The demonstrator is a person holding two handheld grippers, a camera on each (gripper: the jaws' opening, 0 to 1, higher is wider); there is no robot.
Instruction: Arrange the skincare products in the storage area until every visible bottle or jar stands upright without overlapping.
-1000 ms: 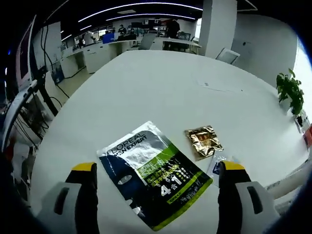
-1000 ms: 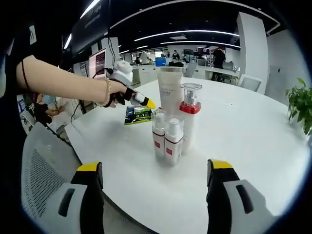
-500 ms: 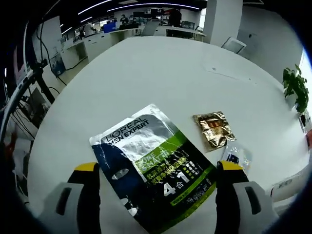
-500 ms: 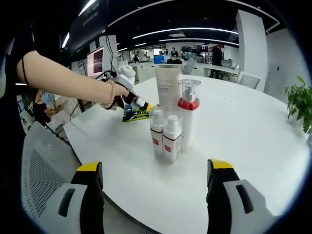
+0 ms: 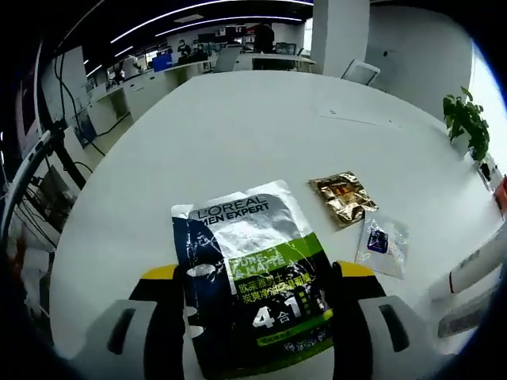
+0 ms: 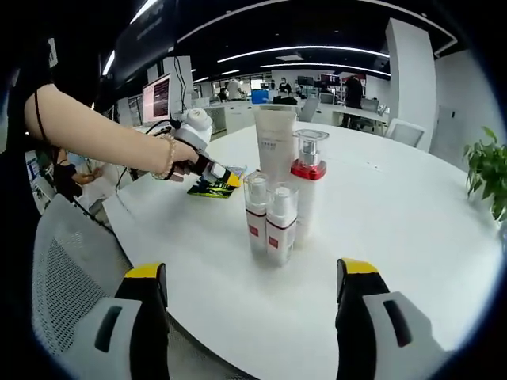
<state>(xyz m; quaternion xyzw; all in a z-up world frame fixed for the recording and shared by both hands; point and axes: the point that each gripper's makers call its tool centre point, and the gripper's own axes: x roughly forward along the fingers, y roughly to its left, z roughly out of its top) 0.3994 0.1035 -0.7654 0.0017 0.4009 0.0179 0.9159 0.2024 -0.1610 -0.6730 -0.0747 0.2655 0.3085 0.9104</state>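
A flat L'Oreal Men Expert sachet (image 5: 249, 277) lies on the white round table (image 5: 238, 134). My left gripper (image 5: 257, 271) is low over it, open, one jaw on each side of the pack. Beside it lie a gold sachet (image 5: 342, 198) and a small clear sachet (image 5: 382, 244). In the right gripper view a white tube (image 6: 276, 150), a red-collared pump bottle (image 6: 307, 186) and two small red-labelled bottles (image 6: 257, 214) (image 6: 281, 226) stand upright in a tight group. The left gripper (image 6: 222, 177) rests on the sachet (image 6: 207, 188) behind them. My right gripper (image 6: 252, 273) hangs open, well short of the bottles.
A person's arm (image 6: 103, 138) reaches in from the left. A mesh chair (image 6: 71, 277) stands at the table's near edge. A potted plant (image 6: 487, 170) sits at the far right. A white tube's side (image 5: 475, 265) crosses the right of the left gripper view.
The left gripper has come down and forward over the big sachet, and its jaws stand closer together. The right gripper has barely moved.
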